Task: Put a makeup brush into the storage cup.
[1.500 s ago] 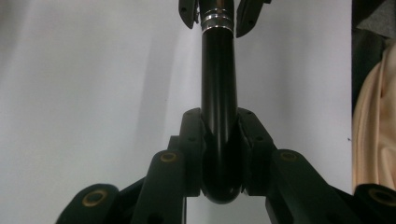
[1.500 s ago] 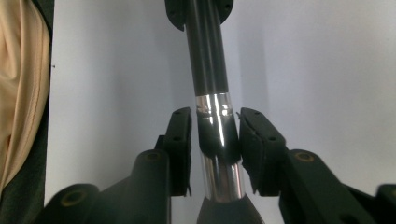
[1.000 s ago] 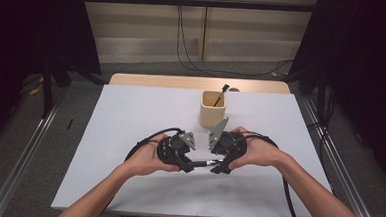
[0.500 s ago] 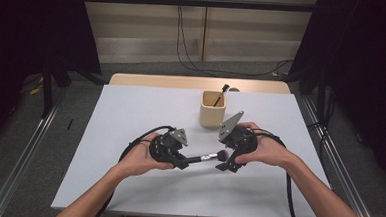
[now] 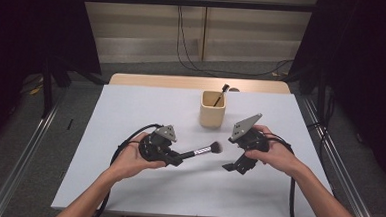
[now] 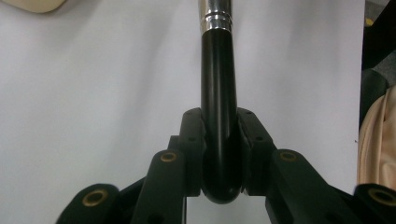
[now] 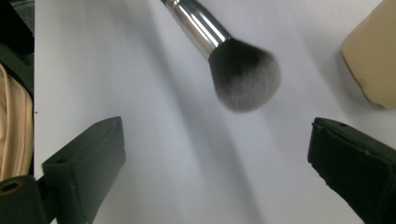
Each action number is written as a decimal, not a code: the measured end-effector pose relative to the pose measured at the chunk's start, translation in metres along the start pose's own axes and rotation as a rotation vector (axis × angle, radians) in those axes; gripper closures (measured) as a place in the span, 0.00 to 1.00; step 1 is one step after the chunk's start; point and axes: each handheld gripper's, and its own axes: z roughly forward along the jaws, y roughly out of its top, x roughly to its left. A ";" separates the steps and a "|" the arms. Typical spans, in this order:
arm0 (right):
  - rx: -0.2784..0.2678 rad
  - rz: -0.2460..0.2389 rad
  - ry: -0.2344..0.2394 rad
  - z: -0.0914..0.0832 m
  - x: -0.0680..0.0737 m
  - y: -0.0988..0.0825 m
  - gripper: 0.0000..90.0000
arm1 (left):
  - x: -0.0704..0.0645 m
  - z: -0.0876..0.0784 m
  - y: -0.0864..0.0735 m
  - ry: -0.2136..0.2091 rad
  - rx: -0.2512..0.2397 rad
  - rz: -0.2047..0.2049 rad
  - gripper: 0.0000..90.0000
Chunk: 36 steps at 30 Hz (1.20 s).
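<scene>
Handover done, I judge: my left gripper (image 5: 177,160) fingers clench the brush (image 5: 202,151) handle; my right gripper (image 5: 232,167) fingers have just been opening, nothing between them; next, tip it into the cup (image 5: 212,109) beyond the fingers.

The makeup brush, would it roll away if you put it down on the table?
Probably a little: the makeup brush has a round, glossy black handle, likely slippery. Its fluffy head looks soft and would squash. It seems light, since the left gripper holds it out level by its end.
</scene>
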 end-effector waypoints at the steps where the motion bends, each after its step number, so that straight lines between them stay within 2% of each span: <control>1: 0.001 0.007 0.004 0.001 0.001 -0.003 0.04 | 0.000 0.000 -0.002 0.001 -0.003 -0.001 0.83; 5: -0.012 0.050 0.014 0.001 0.005 -0.011 0.04 | 0.001 -0.003 -0.011 0.000 -0.016 -0.022 0.83; 9: -0.052 0.092 0.023 -0.002 0.009 -0.015 0.04 | 0.001 -0.008 -0.018 -0.012 -0.107 -0.061 0.83; 13: -0.092 0.145 0.007 -0.001 0.011 -0.018 0.04 | 0.001 -0.008 -0.021 -0.018 -0.117 -0.059 0.83; 15: -0.109 0.159 -0.021 -0.001 0.011 -0.019 0.04 | 0.000 -0.009 -0.022 -0.026 -0.135 -0.059 0.83; 17: -0.117 0.171 -0.028 0.001 0.012 -0.021 0.04 | -0.001 -0.010 -0.022 -0.026 -0.140 -0.052 0.83; 25: -0.206 0.184 -0.040 0.002 0.014 -0.024 0.04 | -0.009 -0.018 -0.023 -0.028 -0.231 -0.053 0.83; 26: -0.217 0.182 -0.041 0.003 0.015 -0.024 0.04 | -0.009 -0.018 -0.023 -0.045 -0.237 -0.055 0.83; 27: -0.230 0.174 -0.043 0.004 0.017 -0.024 0.05 | -0.010 -0.018 -0.023 -0.034 -0.242 -0.054 0.83; 29: -0.265 0.172 -0.048 0.006 0.019 -0.024 0.05 | -0.010 -0.018 -0.023 -0.043 -0.243 -0.052 0.83; 30: -0.279 0.175 -0.047 0.007 0.020 -0.025 0.05 | -0.011 -0.017 -0.023 -0.038 -0.248 -0.052 0.83; 33: -0.293 0.166 -0.026 0.011 0.023 -0.024 0.03 | -0.011 -0.013 -0.025 -0.065 -0.273 -0.063 0.83; 36: -0.340 0.191 -0.009 0.015 0.024 -0.025 0.03 | -0.012 -0.010 -0.025 -0.061 -0.286 -0.062 0.83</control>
